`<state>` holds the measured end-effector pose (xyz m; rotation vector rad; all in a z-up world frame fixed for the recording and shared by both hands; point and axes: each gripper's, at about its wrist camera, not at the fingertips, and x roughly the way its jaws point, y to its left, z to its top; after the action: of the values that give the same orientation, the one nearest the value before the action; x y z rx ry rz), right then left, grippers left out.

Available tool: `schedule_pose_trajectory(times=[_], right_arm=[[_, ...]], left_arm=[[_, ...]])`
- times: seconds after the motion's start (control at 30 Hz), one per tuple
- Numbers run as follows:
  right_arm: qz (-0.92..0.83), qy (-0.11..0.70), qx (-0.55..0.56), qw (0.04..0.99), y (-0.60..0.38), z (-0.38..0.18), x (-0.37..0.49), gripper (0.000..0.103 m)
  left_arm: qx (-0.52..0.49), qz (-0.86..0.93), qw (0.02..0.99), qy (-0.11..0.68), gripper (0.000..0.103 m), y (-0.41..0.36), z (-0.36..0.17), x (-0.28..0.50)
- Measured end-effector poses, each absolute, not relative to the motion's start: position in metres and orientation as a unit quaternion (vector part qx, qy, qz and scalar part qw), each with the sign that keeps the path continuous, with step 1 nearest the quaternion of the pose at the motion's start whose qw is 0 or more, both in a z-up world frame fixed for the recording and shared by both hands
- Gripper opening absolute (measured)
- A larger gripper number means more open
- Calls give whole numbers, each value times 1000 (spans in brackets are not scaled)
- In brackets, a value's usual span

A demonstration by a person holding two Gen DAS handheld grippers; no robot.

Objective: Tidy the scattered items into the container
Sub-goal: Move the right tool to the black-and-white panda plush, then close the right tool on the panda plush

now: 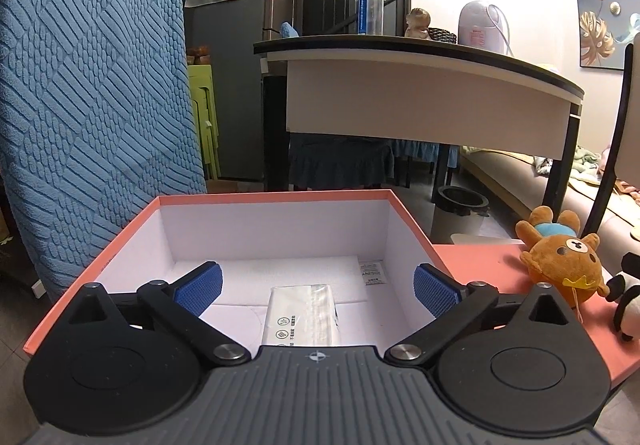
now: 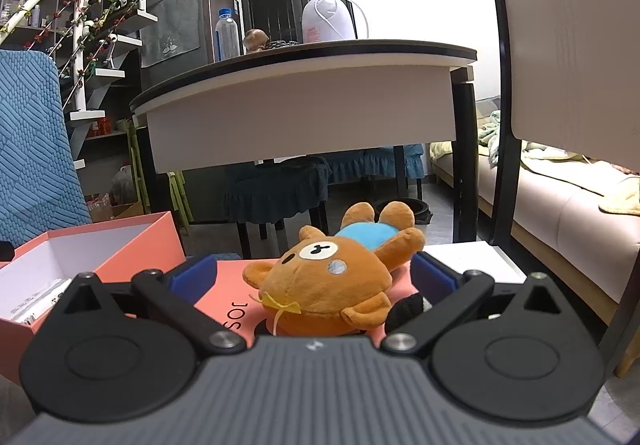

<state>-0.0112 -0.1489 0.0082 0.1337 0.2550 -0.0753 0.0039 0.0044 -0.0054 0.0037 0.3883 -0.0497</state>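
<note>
I see the brown bear plush (image 2: 320, 285) lying on its back on the pink lid (image 2: 228, 301), head toward my right gripper (image 2: 304, 279), whose blue pads stand wide apart on either side of it, touching nothing I can make out. The bear wears a blue shirt, and a yellow tag string hangs from its head. On the lid I read only "JOS", partly hidden by the bear. A black-and-white panda plush (image 1: 626, 297) lies just beside the bear at its 4 o'clock in the left view. The open pink box (image 1: 276, 199) sits at the bear's 9 o'clock; my left gripper (image 1: 316, 283) hovers over it, fingers spread and empty. Inside lie a clear plastic bag (image 1: 300, 315) printed with round symbols and a white packet (image 1: 370, 273) whose print is too small to read. Beyond stands a table (image 1: 420, 85) bearing a water bottle (image 1: 370, 3).
</note>
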Motion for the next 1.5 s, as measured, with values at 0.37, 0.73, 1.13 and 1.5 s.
schedule_pose_trajectory(times=[0.37, 0.73, 1.13, 1.5], right_arm=[[-53, 128, 65, 988, -153, 5, -7, 103], [-75, 132, 65, 986, -162, 1, -2, 103], [-145, 160, 71, 974, -194, -18, 5, 103], [-163, 213, 74, 960, -214, -43, 11, 103]], left_arm=[[1, -27, 981, 194, 103, 5, -4, 3], [-11, -27, 979, 201, 103, 12, -1, 3], [-28, -38, 975, 215, 103, 23, 0, 2], [-22, -41, 974, 221, 103, 21, -1, 2]])
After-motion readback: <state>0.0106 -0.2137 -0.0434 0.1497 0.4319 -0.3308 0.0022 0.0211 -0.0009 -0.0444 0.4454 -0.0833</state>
